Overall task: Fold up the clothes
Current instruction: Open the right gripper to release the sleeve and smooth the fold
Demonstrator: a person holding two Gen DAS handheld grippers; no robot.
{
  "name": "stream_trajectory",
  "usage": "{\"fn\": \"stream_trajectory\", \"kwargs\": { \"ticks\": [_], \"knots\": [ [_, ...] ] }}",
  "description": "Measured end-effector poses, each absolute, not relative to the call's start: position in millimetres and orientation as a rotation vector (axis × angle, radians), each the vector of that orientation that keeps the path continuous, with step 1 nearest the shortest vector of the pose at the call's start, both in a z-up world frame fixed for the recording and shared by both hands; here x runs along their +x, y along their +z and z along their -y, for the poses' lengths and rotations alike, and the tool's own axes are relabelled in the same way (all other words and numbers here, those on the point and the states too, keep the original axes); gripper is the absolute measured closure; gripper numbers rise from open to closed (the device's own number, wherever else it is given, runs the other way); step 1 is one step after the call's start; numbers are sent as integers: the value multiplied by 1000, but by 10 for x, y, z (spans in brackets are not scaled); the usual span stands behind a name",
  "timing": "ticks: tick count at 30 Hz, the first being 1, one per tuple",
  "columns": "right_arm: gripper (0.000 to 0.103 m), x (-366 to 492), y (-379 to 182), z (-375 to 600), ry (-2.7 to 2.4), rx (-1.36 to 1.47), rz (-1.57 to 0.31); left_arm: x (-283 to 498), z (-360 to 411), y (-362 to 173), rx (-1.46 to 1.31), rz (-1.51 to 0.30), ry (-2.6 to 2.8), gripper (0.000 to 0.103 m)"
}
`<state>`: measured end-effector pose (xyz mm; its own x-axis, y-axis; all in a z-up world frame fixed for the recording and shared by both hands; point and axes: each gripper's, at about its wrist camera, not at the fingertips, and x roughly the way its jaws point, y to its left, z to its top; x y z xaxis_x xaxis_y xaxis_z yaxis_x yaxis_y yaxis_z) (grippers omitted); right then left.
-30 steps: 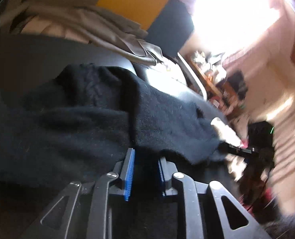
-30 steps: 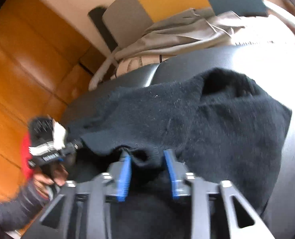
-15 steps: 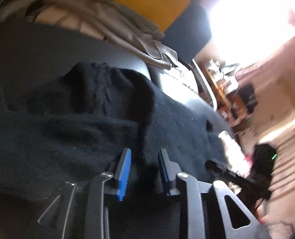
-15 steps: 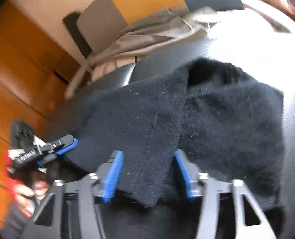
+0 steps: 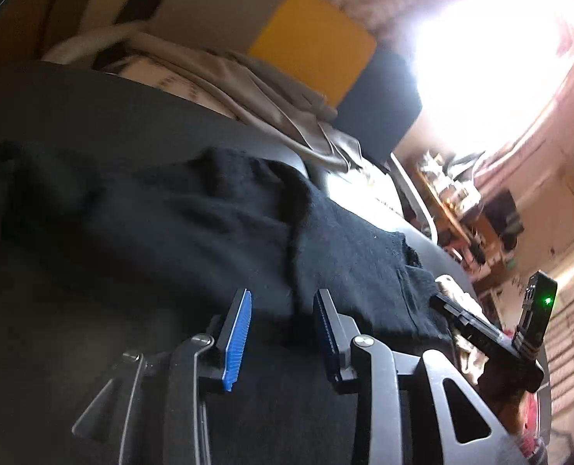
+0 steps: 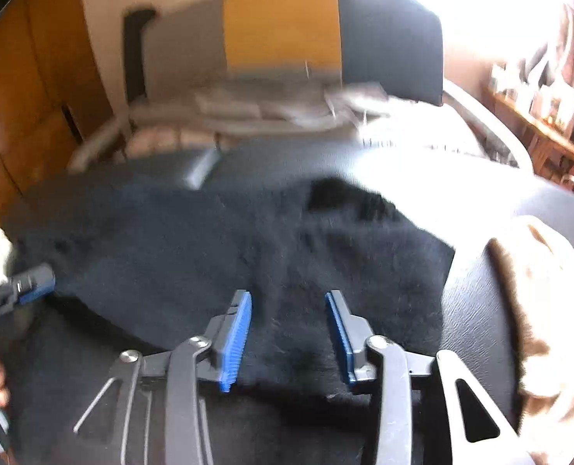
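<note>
Both hand-held grippers let go since earlier, jaws opening: left hand-held gripper (image 5: 283, 310), right hand-held gripper (image 6: 288, 310); black sweater (image 6: 217, 248) flat.

Home: cushioned sofa (image 6: 383, 38), cluttered shelf (image 6: 538, 116).

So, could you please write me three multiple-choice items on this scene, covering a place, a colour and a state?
1. Where does the fuzzy black knitted garment lie?
A. on the dark leather seat
B. on a wooden floor
C. in a basket

2. What colour are the pads on the right tongs?
A. red
B. blue
C. green

3. How do the left tongs stand?
A. clamped on a beige shirt
C. out of view
B. apart, opening, gripping nothing

Answers: 1 A, leather shows around the garment; 2 B, ribbed blue pads; 3 B, a gap shows between the pads.
</note>
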<state>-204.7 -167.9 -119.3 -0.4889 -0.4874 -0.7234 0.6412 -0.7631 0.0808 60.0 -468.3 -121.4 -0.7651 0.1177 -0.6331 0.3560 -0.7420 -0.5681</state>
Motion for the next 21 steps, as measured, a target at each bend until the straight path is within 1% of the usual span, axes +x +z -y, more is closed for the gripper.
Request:
{"fn": "stream_trajectory", "kwargs": {
  "ticks": [1,2,4,7,10,12,15,16,19,21],
  "knots": [
    [26,-1958,-1131,1674,-2240,971,-243,805,4730,-1219,1008,-1058,-2585,68],
    [24,-1848,-1087,1687,-2227,941,-228,1016,4779,-1227,1006,-1049,-2542,68],
    [24,-1658,-1083,1764,-2198,902,-235,1466,4871,-1225,991,-998,-2468,68],
    [24,-1352,-1196,1880,-2159,882,-309,2216,4998,-1164,953,-821,-2328,68],
    [24,-1204,-1365,2009,-2142,887,-368,2772,5154,-1201,931,-814,-2201,66],
    [23,-1166,-1502,2041,-2135,912,-383,3055,5261,-1301,921,-856,-2124,64],
    [18,-1216,-1711,2045,-2115,1005,-382,3173,5323,-1423,920,-891,-2087,58],
    [11,-1252,-1715,2047,-2113,1004,-373,3154,5321,-1441,921,-888,-2092,56],
    [9,-1268,-1737,2050,-2108,1018,-368,3007,5331,-1445,911,-882,-2135,54],
    [6,-1250,-1746,2074,-2108,1019,-386,2883,5326,-1446,900,-874,-2152,53]
  ]
}}
